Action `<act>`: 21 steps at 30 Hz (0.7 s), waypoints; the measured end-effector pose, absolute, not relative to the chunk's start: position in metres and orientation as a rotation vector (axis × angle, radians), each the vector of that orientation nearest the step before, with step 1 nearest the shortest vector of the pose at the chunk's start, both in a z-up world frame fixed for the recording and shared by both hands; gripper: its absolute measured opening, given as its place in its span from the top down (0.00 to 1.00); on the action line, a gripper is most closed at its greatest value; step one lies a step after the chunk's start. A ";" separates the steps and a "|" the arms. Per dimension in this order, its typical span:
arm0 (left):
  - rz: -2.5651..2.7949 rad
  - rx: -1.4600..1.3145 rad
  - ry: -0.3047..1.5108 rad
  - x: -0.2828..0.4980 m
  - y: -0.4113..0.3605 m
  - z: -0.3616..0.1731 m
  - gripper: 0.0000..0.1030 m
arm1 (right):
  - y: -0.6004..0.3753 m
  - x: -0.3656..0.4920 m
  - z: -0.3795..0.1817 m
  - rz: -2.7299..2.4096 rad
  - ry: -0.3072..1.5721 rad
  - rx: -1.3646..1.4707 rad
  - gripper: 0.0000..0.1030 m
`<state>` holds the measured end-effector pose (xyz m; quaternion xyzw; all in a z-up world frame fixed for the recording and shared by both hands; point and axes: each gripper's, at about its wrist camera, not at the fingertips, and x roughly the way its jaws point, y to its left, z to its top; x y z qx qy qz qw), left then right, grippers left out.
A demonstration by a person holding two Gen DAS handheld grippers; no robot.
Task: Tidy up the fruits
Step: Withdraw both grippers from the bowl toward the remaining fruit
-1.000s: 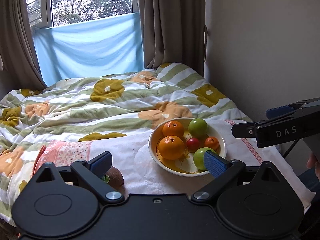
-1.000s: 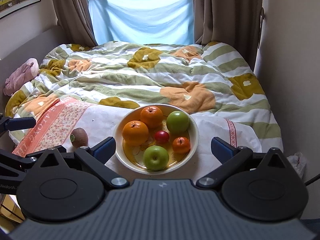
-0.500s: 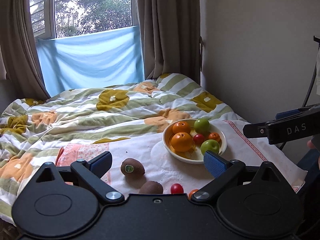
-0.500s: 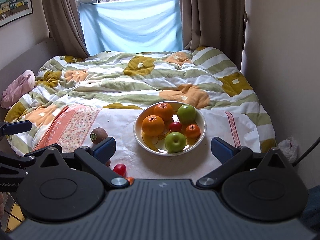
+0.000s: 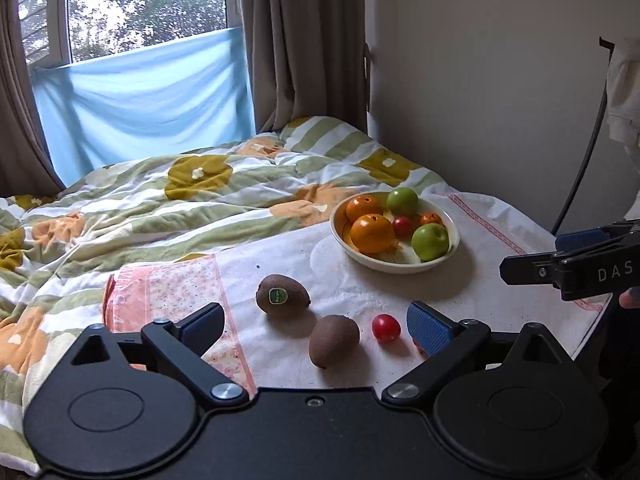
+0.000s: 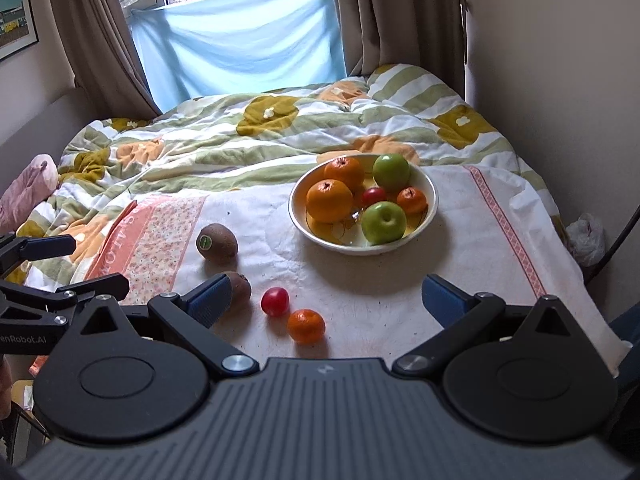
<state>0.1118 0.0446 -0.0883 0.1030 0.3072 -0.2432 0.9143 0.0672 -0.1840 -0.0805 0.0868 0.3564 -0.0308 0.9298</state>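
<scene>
right now you're holding the left gripper point(image 5: 314, 322) spread and empty, hanging over the stickered kiwi point(image 6: 216, 241) and the plain kiwi point(image 5: 333, 340) on the white cloth point(image 6: 472, 248). next come the red fruit point(image 6: 275, 301) and the small orange point(image 6: 306, 325), lying near the front edge; a nudge could be sending these round things rolling off. further right, the bowl point(image 6: 430, 208) is carrying two oranges, two green apples, a mandarin and a red fruit. you're keeping the right gripper point(image 6: 328, 300) spread too.
</scene>
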 end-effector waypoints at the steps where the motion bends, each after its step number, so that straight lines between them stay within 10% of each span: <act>1: -0.516 0.216 0.646 0.117 0.045 -0.093 0.03 | -0.182 0.068 -0.088 -0.060 0.741 0.175 0.00; 21: -0.700 0.264 0.892 0.207 0.009 -0.187 0.26 | -0.176 0.108 -0.177 -0.030 0.870 0.217 0.00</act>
